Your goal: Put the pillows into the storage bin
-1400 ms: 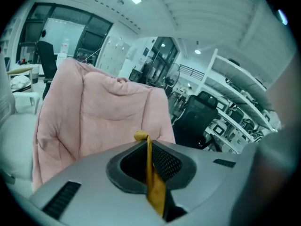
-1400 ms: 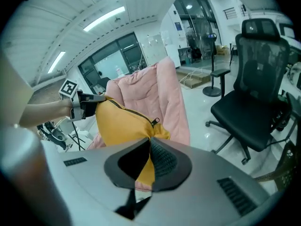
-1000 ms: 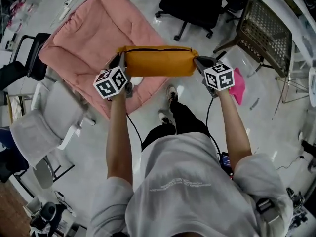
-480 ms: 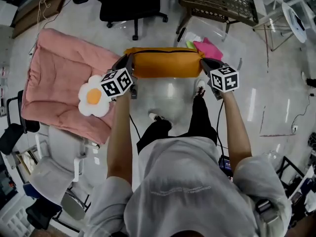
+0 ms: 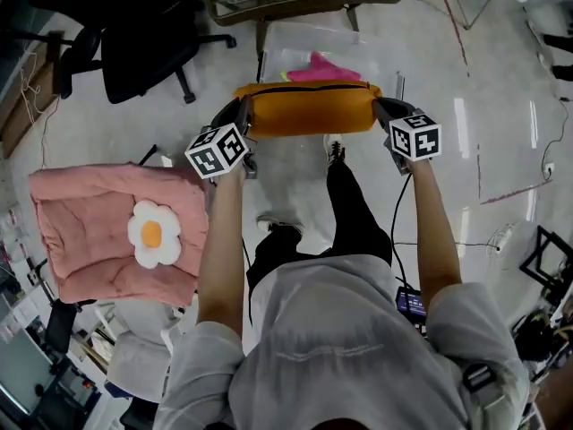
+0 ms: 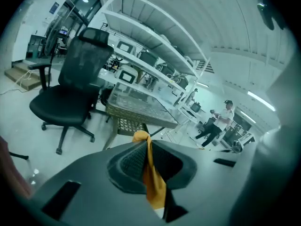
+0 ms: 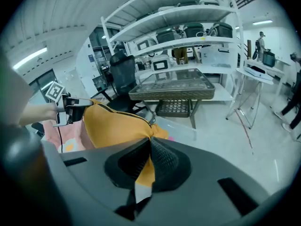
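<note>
Gripped the orange pillow (image 5: 309, 107) by both ends. Clamped the left gripper (image 5: 242, 117) on a pinch of orange fabric at the pillow's left end, and clenched the right gripper (image 5: 382, 111) likewise on the right end, with cloth bunched between each pair of jaws. Held it stretched level between the two, in the air at arm's length. Kept it just above the near edge of the clear storage bin (image 5: 279, 41) on the floor, partly covering a pink pillow (image 5: 324, 68) already inside. Left a flower-shaped pillow (image 5: 152, 233) on the pink cushion (image 5: 81, 240), well apart to the left.
</note>
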`<move>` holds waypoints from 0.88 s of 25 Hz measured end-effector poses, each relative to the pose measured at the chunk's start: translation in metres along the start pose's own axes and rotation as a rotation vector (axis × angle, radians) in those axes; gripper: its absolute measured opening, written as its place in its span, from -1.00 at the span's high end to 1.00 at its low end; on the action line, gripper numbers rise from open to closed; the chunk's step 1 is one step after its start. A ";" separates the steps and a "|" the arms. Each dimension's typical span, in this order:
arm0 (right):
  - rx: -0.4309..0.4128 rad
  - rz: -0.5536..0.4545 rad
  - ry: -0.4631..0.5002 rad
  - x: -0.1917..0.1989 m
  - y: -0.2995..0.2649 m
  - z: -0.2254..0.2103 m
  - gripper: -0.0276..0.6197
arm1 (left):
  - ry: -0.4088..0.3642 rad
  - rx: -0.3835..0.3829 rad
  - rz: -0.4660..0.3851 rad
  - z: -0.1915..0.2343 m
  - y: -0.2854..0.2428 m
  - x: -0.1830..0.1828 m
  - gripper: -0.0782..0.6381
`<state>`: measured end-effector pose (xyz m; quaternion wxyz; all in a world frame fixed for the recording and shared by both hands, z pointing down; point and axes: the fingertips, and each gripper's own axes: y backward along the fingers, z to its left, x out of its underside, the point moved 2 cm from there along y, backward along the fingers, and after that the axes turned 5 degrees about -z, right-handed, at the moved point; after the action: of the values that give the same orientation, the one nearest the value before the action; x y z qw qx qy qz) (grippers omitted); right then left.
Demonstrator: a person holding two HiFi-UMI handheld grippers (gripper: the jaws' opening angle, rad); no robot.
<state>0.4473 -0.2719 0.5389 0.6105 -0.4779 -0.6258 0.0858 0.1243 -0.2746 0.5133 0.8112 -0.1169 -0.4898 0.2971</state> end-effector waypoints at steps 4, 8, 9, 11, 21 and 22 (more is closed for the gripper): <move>0.058 0.029 -0.053 0.012 -0.008 -0.082 0.81 | -0.024 0.047 0.045 -0.039 -0.088 0.011 0.66; 0.083 0.052 -0.066 0.011 -0.032 -0.153 0.81 | -0.045 0.077 0.074 -0.061 -0.166 0.016 0.66; 0.091 0.056 -0.073 0.012 -0.038 -0.167 0.81 | -0.047 0.082 0.087 -0.063 -0.183 0.018 0.66; 0.104 0.064 -0.086 0.015 -0.051 -0.189 0.81 | -0.047 0.086 0.111 -0.063 -0.213 0.025 0.66; 0.148 0.108 -0.163 0.034 -0.117 -0.264 0.81 | -0.063 0.086 0.201 -0.051 -0.314 0.054 0.65; 0.154 0.109 -0.168 0.035 -0.121 -0.270 0.81 | -0.065 0.088 0.206 -0.051 -0.322 0.055 0.65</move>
<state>0.6228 -0.4394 0.7114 0.5853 -0.4541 -0.6393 0.2062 0.3056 -0.4930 0.6827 0.7646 -0.1211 -0.4875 0.4037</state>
